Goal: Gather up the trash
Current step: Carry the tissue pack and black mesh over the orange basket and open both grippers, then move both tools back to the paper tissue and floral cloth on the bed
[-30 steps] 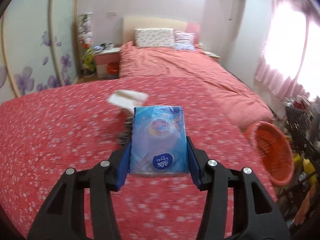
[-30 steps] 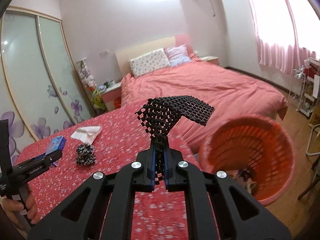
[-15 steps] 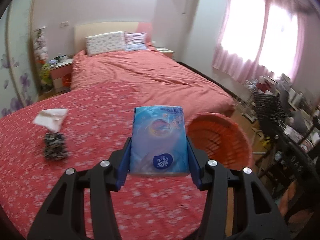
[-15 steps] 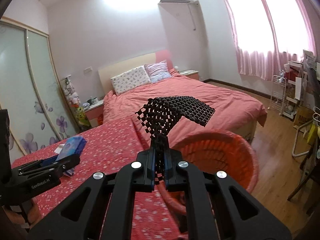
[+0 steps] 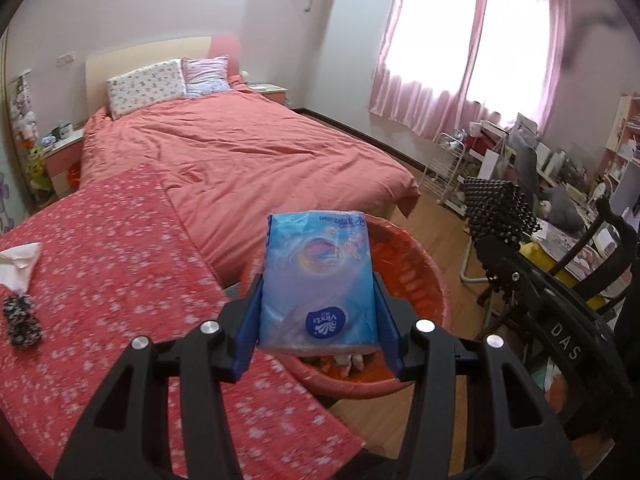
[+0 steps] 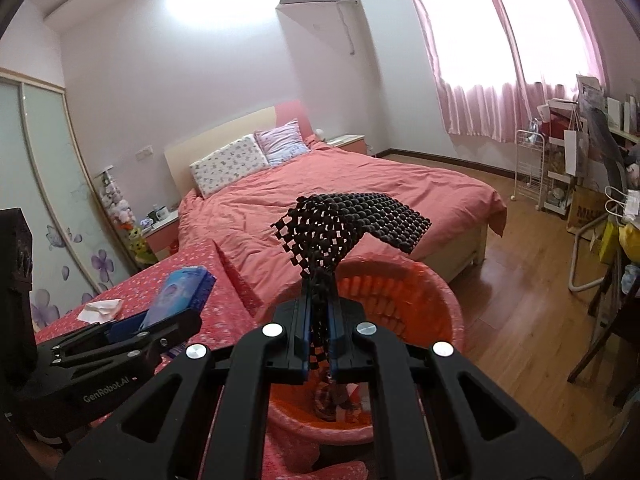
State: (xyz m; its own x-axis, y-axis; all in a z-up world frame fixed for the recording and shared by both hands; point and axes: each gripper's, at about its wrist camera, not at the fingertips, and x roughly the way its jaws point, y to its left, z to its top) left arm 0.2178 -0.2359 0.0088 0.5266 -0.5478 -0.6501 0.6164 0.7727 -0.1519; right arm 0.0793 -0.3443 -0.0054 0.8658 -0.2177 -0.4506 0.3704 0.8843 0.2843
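My left gripper [image 5: 318,322] is shut on a blue tissue pack [image 5: 318,280] and holds it above the orange basket [image 5: 420,276]. My right gripper [image 6: 318,320] is shut on a black beaded mat [image 6: 352,216] that arches above the same basket [image 6: 432,292]. The mat [image 5: 496,210] and right gripper also show at the right of the left wrist view. The left gripper with the tissue pack [image 6: 176,294] shows at the left of the right wrist view. Some trash lies in the basket bottom [image 6: 336,400].
A crumpled white tissue [image 5: 18,260] and a small black-and-white patterned object [image 5: 22,320] lie on the red floral table cover [image 5: 100,272]. A bed [image 5: 248,152] lies behind. A dark chair [image 5: 592,248] and cluttered shelves stand at the right.
Both grippers have swung right from the table toward the basket. The tissue pack and the beaded mat now hang over the basket, still held.
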